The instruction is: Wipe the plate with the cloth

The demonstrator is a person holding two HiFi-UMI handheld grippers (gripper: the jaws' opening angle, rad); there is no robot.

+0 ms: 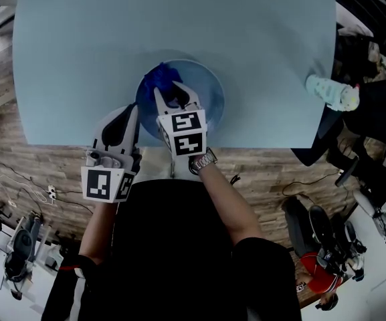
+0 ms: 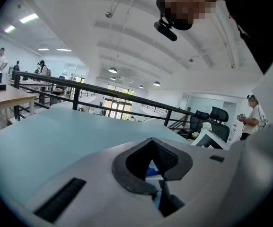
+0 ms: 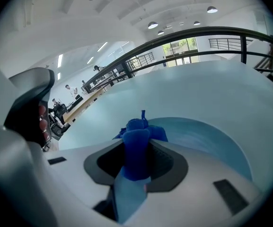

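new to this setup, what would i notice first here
The bright blue crumpled cloth stands out first, clamped in the right gripper on the round blue plate. The plate sits near the front edge of the pale blue table. The left gripper is beside it at that edge, empty.

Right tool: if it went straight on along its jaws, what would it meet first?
The right tool is shut on the cloth, which leads. Straight on, the cloth would probably meet the plate first, with the table beyond its far rim. Depth is unclear.
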